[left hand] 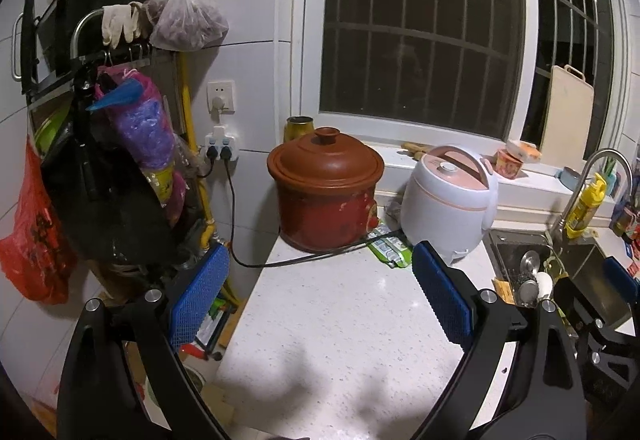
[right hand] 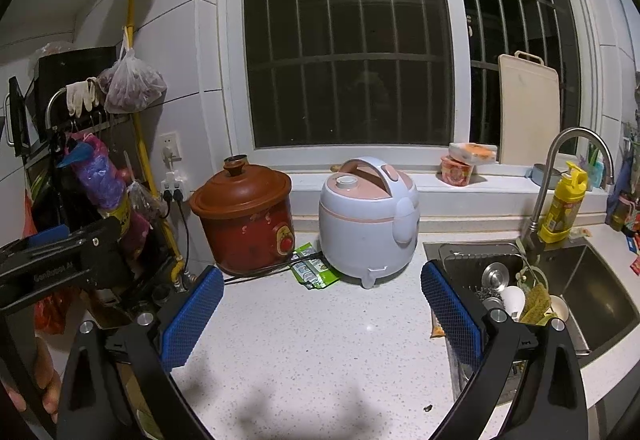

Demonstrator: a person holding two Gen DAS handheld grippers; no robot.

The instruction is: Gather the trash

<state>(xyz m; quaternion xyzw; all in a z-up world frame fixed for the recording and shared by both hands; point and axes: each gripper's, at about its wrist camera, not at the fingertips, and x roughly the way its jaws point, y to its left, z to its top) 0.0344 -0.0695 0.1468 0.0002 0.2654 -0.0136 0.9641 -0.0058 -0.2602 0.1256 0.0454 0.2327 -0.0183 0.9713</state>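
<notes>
Wrappers (right hand: 314, 269) lay on the counter (right hand: 312, 352) between crock (right hand: 246, 222) and cooker (right hand: 368, 218); left tongs (left hand: 322, 296) and right tongs (right hand: 322, 314) gaped wide, empty.

Glossy speckled stone counter (right hand: 320, 352), perhaps ceramic matt brown pot lid (right hand: 244, 186)

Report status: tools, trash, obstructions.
Left tool open, empty; right tool open, empty. Green wrapper flat on counter between slow cooker and rice cooker. Power cord beside it.
</notes>
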